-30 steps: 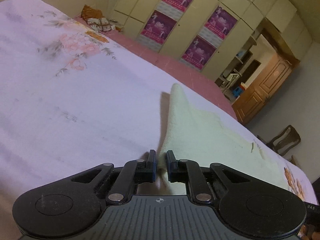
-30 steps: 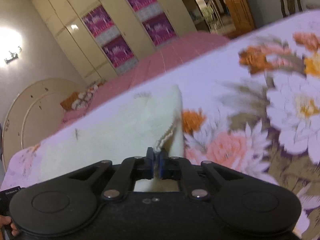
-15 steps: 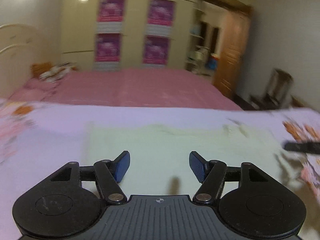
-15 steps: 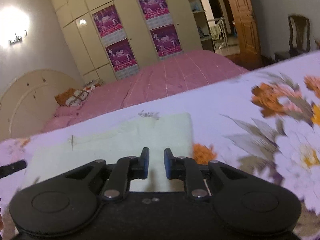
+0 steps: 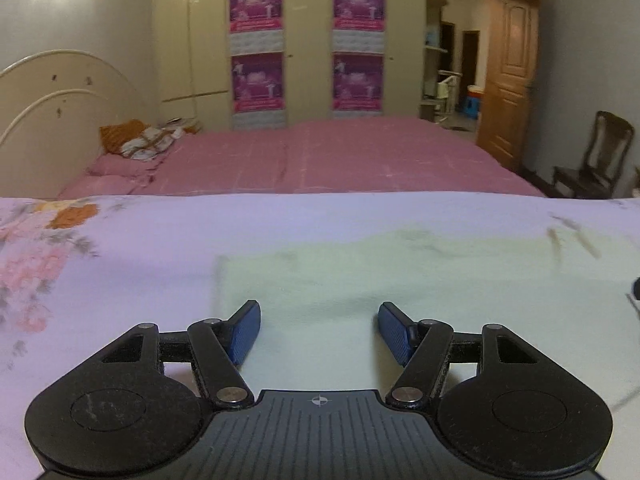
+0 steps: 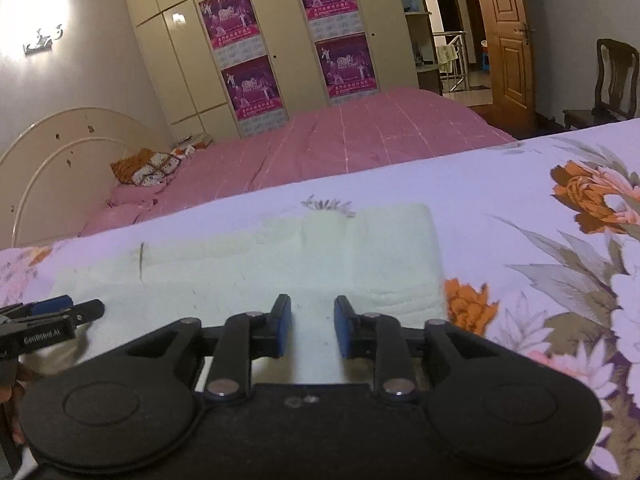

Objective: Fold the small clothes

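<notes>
A pale cream cloth (image 5: 400,280) lies flat on the floral bedsheet (image 5: 100,280); it also shows in the right wrist view (image 6: 320,256), as a long rectangle. My left gripper (image 5: 319,332) is open and empty over the cloth's near left part. My right gripper (image 6: 313,330) is open and empty over the cloth's near edge, toward its right end. The left gripper's fingers (image 6: 76,307) show at the left edge of the right wrist view, over the cloth's left end.
A pink bed (image 5: 320,156) with pillows (image 5: 136,144) lies beyond the sheet. Wardrobes with purple posters (image 5: 256,40) line the far wall. A wooden door (image 5: 508,80) and a chair (image 5: 600,152) stand at the right.
Both grippers let go of the cloth's corners and opened. The cloth, held up one second ago, now lies flat. Both grippers levelled out and drew back toward its near edge.
</notes>
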`<state>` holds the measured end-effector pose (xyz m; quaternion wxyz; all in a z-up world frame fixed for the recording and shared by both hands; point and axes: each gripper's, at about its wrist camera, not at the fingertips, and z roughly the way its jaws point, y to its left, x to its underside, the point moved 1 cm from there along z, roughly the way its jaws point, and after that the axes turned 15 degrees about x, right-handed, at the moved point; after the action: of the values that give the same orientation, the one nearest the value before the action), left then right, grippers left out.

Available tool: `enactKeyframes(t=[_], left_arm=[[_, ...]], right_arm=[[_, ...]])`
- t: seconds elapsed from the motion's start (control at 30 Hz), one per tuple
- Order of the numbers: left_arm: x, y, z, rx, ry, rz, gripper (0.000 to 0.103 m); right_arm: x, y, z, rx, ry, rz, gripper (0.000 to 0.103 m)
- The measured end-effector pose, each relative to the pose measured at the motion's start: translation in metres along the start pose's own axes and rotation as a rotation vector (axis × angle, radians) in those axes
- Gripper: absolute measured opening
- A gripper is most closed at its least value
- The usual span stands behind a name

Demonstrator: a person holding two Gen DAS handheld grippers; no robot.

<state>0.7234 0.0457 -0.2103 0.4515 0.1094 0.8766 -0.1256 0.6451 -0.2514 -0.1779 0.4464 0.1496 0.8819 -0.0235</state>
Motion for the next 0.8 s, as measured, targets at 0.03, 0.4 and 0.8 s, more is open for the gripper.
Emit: enactKeyframes(t=[0.03,0.4,0.8], left_arm=[[0.0,0.005,0.002,-0.006,0.005,0.002,0.065],[-0.015,-0.002,-0.012,0.027,-0.067,0.083,0.065],[-0.001,0.005,0.016,0.061,0.022,0.05,0.072]], right_arm=[[-0.001,0.004,0.001,-0.01,-0.004,-0.004,0.026],[-0.009,0.018,-0.003,-0.04,-0.039,0.012,0.025],[0.004,0.091,0.015,-0.014,-0.023,-0.169,0.024]])
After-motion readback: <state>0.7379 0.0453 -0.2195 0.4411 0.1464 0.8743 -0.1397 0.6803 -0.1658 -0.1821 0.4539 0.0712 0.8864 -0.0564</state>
